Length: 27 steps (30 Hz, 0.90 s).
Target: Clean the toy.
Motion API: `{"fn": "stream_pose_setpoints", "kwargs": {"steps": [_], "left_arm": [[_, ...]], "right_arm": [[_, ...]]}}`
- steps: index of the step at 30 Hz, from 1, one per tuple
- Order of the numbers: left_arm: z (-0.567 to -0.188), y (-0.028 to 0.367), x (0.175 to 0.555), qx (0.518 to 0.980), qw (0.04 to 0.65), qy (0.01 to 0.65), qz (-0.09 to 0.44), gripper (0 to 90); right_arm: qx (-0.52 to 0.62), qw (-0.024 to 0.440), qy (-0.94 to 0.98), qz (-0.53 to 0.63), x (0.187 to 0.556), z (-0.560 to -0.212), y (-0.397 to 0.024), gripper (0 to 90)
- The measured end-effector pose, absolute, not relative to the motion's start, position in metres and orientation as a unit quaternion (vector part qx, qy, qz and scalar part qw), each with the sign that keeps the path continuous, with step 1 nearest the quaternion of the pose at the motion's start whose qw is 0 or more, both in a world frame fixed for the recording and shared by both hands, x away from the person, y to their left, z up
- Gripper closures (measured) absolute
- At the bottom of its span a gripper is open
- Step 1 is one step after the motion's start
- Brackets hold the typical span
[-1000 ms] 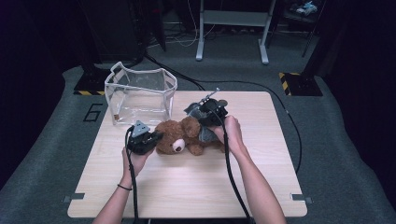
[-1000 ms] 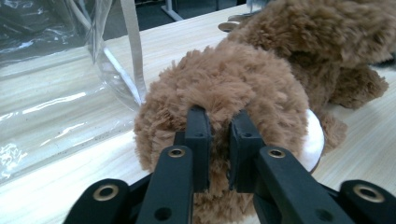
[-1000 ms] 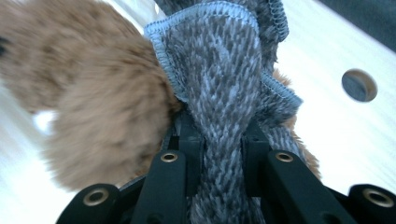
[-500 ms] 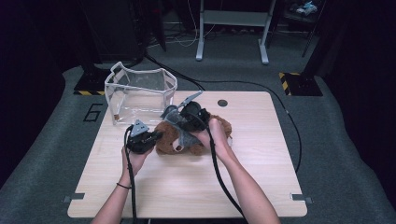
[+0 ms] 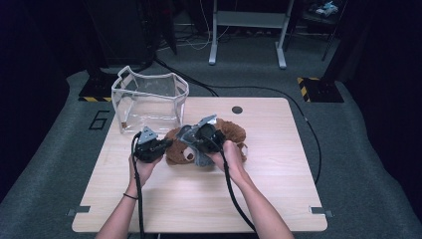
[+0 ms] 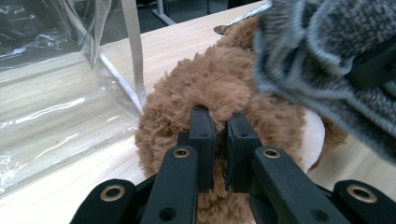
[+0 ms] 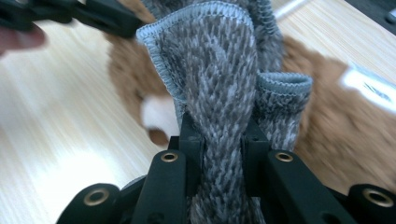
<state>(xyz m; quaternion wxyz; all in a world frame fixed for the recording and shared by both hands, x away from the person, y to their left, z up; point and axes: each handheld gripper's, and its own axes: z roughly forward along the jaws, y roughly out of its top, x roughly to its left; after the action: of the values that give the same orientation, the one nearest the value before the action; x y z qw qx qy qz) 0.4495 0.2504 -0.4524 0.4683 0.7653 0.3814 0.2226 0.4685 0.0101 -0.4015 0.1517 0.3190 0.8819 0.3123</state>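
A brown teddy bear lies on the wooden table. My left gripper is at the bear's left end. In the left gripper view, the left gripper is shut on a tuft of the bear's fur. My right gripper hovers over the bear's head, shut on a grey knitted cloth. In the right gripper view the grey cloth stands up between the jaws of the right gripper, with the bear blurred behind it. The cloth hangs just right of my left jaws.
A clear plastic bag stands open at the table's back left, right behind the bear's head; its wall is close on my left gripper's left. A round black grommet sits in the tabletop behind the bear.
My right gripper has carried the grey cloth leftward and down, from the bear's right side to over its head. The left gripper has kept its hold and place.
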Motion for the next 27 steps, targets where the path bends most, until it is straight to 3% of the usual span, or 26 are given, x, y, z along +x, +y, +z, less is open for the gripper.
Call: {"fn": "stream_pose_setpoints", "kwargs": {"steps": [19,23,27], "left_arm": [[-0.452,0.253,0.455,0.766,0.463,0.386,0.222,83.6],[-0.452,0.253,0.455,0.765,0.465,0.388,0.218,83.5],[-0.452,0.253,0.456,0.766,0.464,0.388,0.218,83.5]], "right_arm": [[0.436,0.21,0.825,0.291,0.478,-0.428,-0.094,76.2],[0.435,0.208,0.819,0.31,0.471,-0.43,-0.1,76.2],[0.393,0.2,0.827,0.348,0.456,-0.419,-0.079,76.2]]}}
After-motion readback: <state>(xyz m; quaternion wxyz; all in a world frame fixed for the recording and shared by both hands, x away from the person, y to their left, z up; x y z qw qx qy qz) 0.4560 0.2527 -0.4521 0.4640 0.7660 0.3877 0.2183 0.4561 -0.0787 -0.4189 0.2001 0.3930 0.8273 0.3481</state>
